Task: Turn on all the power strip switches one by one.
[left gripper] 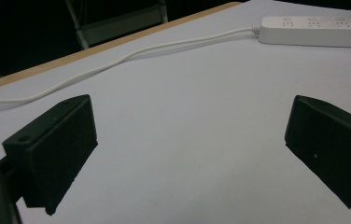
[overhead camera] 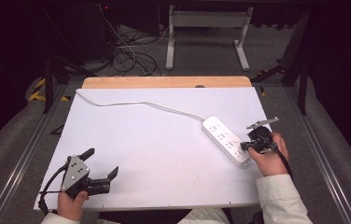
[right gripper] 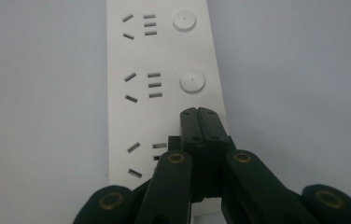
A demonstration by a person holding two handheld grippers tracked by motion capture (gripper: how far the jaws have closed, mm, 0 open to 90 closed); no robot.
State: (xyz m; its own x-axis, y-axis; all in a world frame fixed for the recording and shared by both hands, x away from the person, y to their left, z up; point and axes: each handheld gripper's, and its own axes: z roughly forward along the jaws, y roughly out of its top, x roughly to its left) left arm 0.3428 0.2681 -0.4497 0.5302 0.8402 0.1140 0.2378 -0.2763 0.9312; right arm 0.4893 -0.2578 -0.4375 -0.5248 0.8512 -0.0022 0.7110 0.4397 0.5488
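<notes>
The power strip is lying on the table, and the right gripper, jaws together, is hovering over its nearest button, so pressing seems not finished. The left gripper is waiting well apart from the strip, jaws wide apart and empty.

A white table top lies over a wooden board, whose pale edge shows along the far side. Beyond it the room is dark, with black walls or curtains on both sides. The floor is grey. On it stands a white metal frame with two upright legs, and a tangle of cables lies to its left. Yellow-and-black striped tape marks the floor at far left.
</notes>
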